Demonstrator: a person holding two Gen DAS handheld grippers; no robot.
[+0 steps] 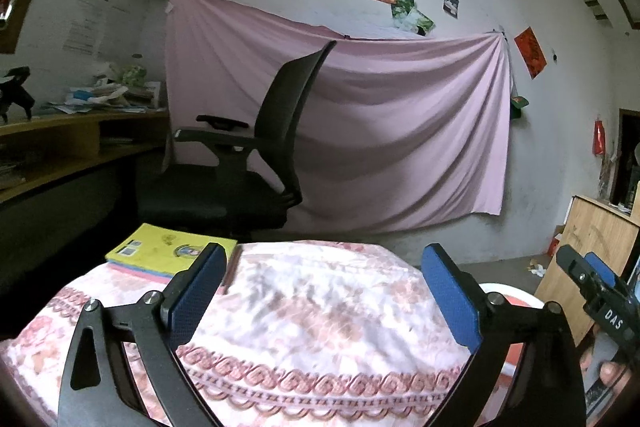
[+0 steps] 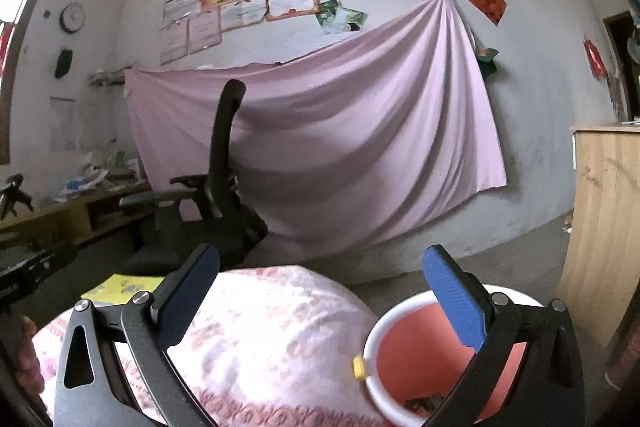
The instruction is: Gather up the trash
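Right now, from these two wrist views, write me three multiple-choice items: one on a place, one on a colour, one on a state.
1. Where does the bin stand?
A. right of the cloth-covered table
B. on the chair
C. on the wooden shelf

2. What colour is the booklet on the table's far left corner?
A. red
B. yellow
C. black

3. How is the right gripper?
A. shut on paper
B. shut, empty
C. open, empty

Answers: 1 A, the right wrist view shows it beside the table's right edge; 2 B, its cover is yellow; 3 C, its blue pads stand wide apart with nothing between.
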